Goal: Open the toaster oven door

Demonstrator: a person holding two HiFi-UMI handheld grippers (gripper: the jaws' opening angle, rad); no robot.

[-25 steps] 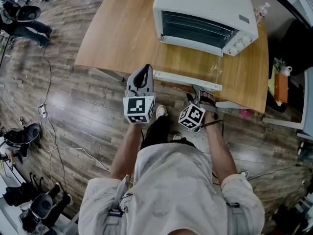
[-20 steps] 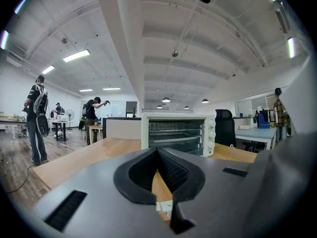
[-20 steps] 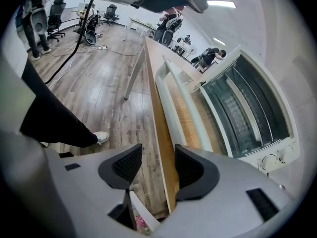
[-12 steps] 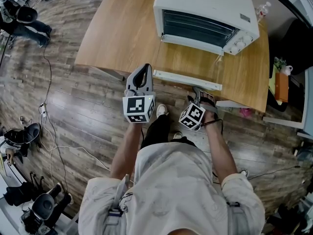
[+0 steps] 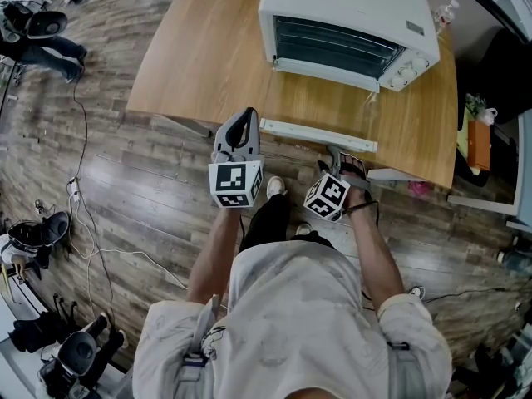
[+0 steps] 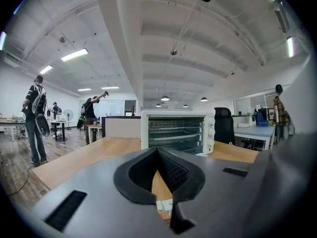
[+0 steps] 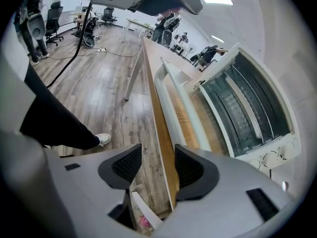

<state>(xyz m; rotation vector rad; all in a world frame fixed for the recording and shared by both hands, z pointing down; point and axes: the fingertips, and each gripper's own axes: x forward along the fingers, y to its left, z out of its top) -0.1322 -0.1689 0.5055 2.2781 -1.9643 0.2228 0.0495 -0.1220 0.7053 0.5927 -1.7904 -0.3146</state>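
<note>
A white toaster oven (image 5: 349,23) stands at the far side of a wooden table (image 5: 216,48). Its glass door (image 5: 318,135) lies folded down flat towards me, the white top edge near the table's front edge. The racks show inside the oven (image 6: 173,131). My left gripper (image 5: 240,121) hovers at the table's front edge, jaws closed together, holding nothing. My right gripper (image 5: 336,158) hangs just below the door's right end, open and empty. The right gripper view looks along the open door (image 7: 176,103) and into the oven (image 7: 247,108).
A person (image 5: 41,44) stands on the wood floor at the far left. Cables (image 5: 91,223) trail across the floor on the left. An orange object (image 5: 478,144) sits off the table's right side, and a bottle (image 5: 446,15) stands behind the oven.
</note>
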